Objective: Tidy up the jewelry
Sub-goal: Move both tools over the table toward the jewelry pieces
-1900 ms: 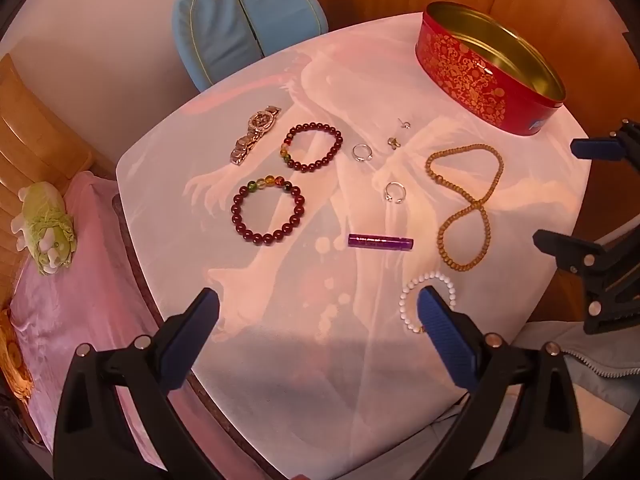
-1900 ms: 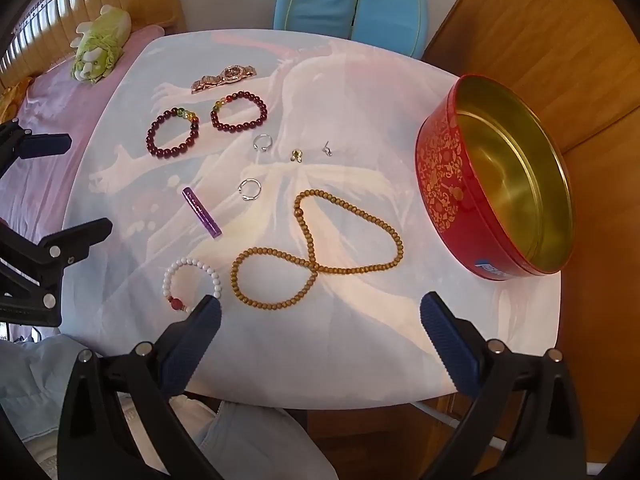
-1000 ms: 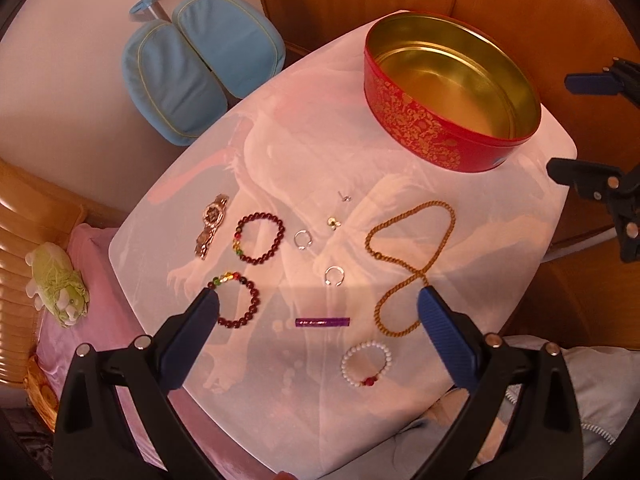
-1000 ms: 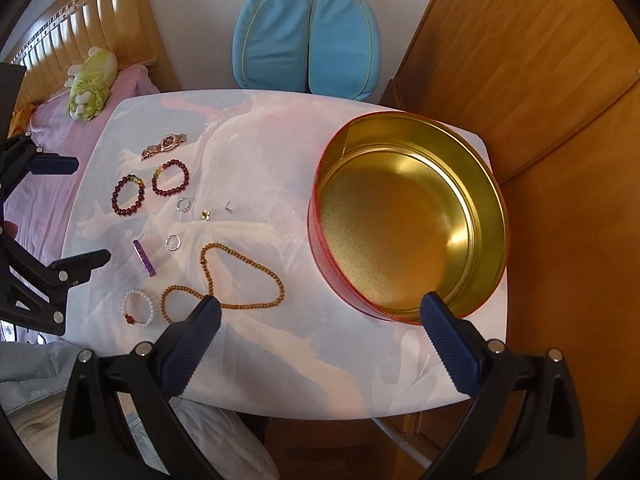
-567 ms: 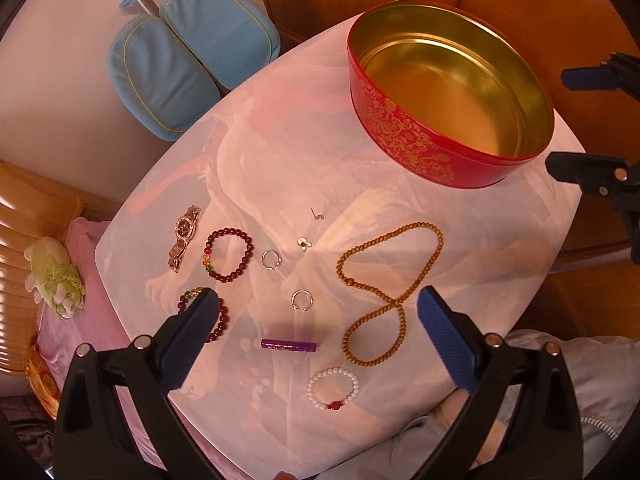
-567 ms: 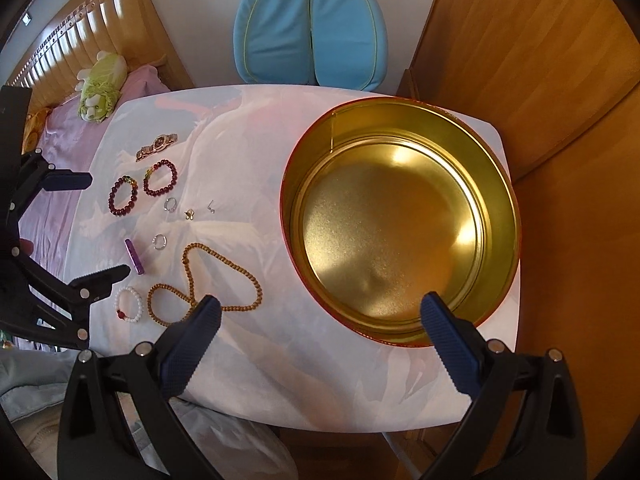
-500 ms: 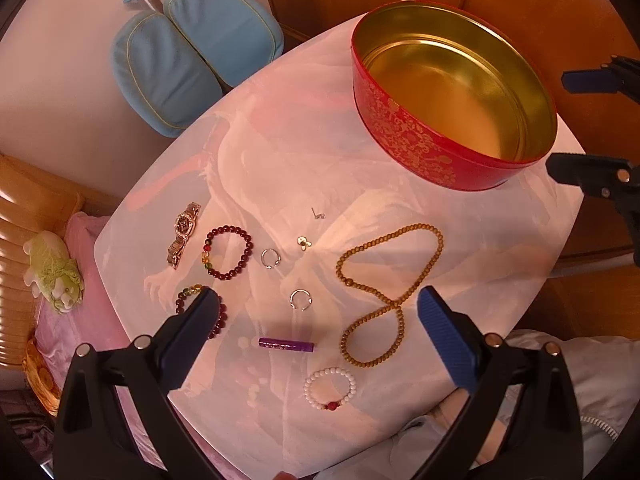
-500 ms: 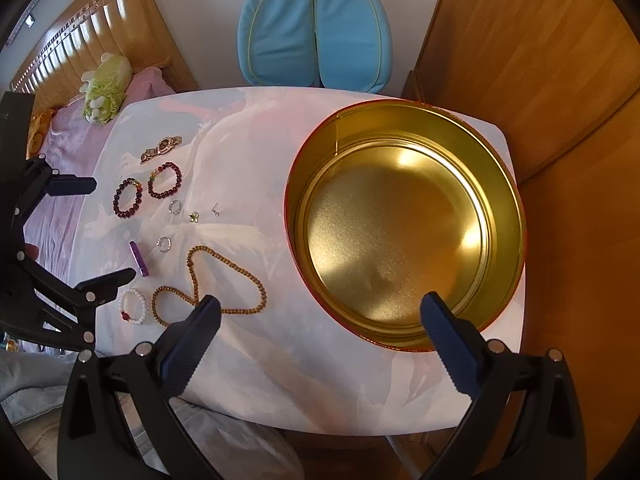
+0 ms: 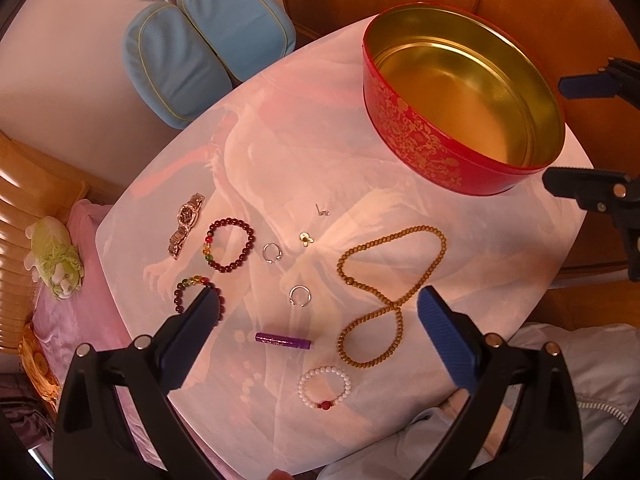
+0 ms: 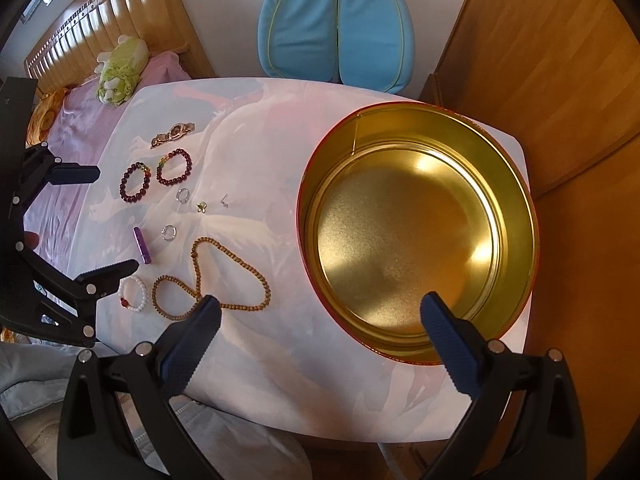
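Note:
A round red tin (image 9: 420, 140) with an empty gold inside (image 10: 408, 232) stands at the table's far right. Jewelry lies loose on the white cloth: a brown bead necklace (image 9: 384, 304) (image 10: 224, 276), a white bead bracelet (image 9: 325, 388) (image 10: 133, 294), a purple tube (image 9: 283, 341) (image 10: 142, 245), two dark red bead bracelets (image 9: 230, 245) (image 10: 174, 167), a watch (image 9: 185, 225) (image 10: 173, 134), rings (image 9: 300, 295) and small earrings (image 9: 306, 238). My left gripper (image 9: 318, 312) is open, high above the jewelry. My right gripper (image 10: 320, 320) is open, high above the tin's near rim.
A blue cushioned chair (image 9: 200, 52) (image 10: 336, 28) stands beyond the table. A bed with pink sheet and a green plush toy (image 9: 54, 260) (image 10: 120, 70) lies to the left. Wooden furniture (image 10: 540, 60) lines the right side. The table edge (image 10: 360, 428) is near me.
Both grippers have risen and pulled back from the table; the right one has swung over to the tin. Nothing on the table has moved.

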Motion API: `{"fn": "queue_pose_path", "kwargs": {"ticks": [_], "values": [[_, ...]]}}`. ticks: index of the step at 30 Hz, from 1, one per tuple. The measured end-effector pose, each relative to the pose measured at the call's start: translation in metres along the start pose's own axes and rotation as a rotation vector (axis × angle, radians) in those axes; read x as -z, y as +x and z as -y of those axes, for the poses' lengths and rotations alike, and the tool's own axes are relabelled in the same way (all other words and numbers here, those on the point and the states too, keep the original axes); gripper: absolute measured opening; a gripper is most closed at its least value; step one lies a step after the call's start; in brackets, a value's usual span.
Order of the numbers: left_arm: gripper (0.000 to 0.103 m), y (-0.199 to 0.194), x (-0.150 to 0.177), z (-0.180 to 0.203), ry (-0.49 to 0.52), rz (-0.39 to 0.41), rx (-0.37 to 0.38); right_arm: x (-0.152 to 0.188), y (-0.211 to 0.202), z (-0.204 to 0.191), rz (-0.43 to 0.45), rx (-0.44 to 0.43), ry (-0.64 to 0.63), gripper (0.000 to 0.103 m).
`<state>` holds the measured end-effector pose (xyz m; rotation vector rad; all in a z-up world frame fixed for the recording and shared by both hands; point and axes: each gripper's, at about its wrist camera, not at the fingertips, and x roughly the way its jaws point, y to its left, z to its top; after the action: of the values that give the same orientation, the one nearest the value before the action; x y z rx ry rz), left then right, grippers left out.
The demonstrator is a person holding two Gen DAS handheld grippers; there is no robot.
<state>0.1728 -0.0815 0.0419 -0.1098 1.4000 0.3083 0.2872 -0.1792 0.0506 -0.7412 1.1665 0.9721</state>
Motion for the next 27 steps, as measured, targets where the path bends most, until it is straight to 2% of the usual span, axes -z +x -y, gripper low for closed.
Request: {"fn": "queue_pose_path", "kwargs": {"ticks": [15,23,27], "values": [[0.096,-0.007,-0.007,0.010,0.056,0.020,-0.019,0.007,0.002,0.007,-0.022,0.020,0.024,0.100],[0.096,-0.006,-0.001,-0.004,0.041,0.028,-0.002,0.004,0.006,-0.009,-0.032,0.026,0.009,0.100],[0.096,-0.006,0.008,-0.019,0.026,0.054,-0.026,-0.001,0.010,-0.027,-0.028,0.023,-0.008,0.100]]}}
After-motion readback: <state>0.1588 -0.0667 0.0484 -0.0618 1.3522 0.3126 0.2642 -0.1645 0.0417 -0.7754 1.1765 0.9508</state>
